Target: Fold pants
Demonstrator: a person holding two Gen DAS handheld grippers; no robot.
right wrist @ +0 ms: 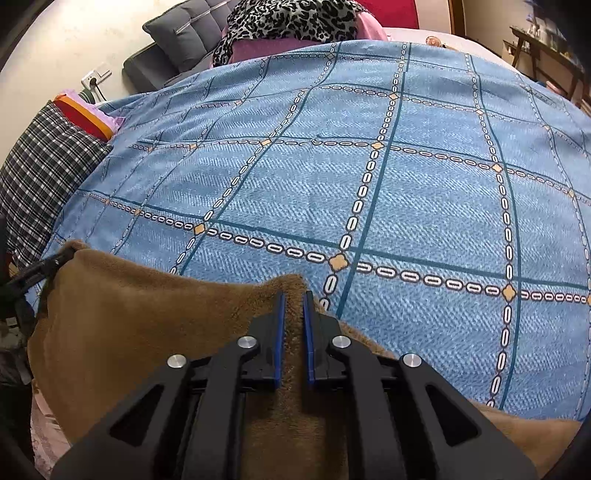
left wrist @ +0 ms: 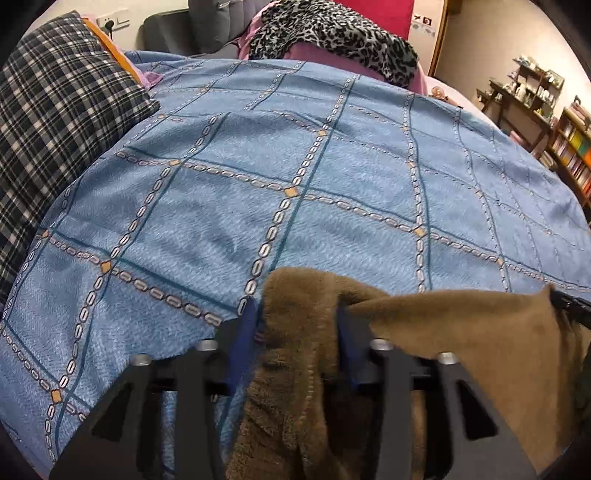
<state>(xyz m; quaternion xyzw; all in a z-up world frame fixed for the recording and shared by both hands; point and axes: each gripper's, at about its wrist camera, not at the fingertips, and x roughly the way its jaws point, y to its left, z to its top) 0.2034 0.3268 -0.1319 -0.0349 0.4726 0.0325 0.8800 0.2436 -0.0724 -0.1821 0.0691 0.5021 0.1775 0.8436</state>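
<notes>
Where the blue quilt (right wrist: pixel 424 206) covers the bed, its whole middle and far part lie flat and free, so there is much open room beyond the two grippers up to the far edge. At that far edge a leopard-print cloth (left wrist: pixel 332 33) is heaped on pink bedding (left wrist: pixel 343 59), and along the left edge sits a dark plaid pillow (left wrist: pixel 48 122) with an orange and red thing (right wrist: pixel 85 118) behind it. A wooden shelf (left wrist: pixel 532 92) with small things stands off the right side of the bed. The brown pants (right wrist: pixel 140 325) are at the near edge of the bed, held up as a band stretched between the two grippers, with the upper edge nearly straight and one corner standing up at each grip. The left gripper (left wrist: pixel 295 321) has its blue pads (left wrist: pixel 245 332) rather apart and pressed on a thick bunch of the pants. The right gripper (right wrist: pixel 293 310) has its jaws narrow, with the blue pads (right wrist: pixel 280 332) closed on a thin fold of the same cloth. The pants are of soft, fleecy fabric with a fuzzy nap, and below the left gripper they hang in loose folds. The quilt is a smooth printed cloth with a grid of teal lines, white chain links and small tan diamonds. The gripper frames are black with silver round bolts.
</notes>
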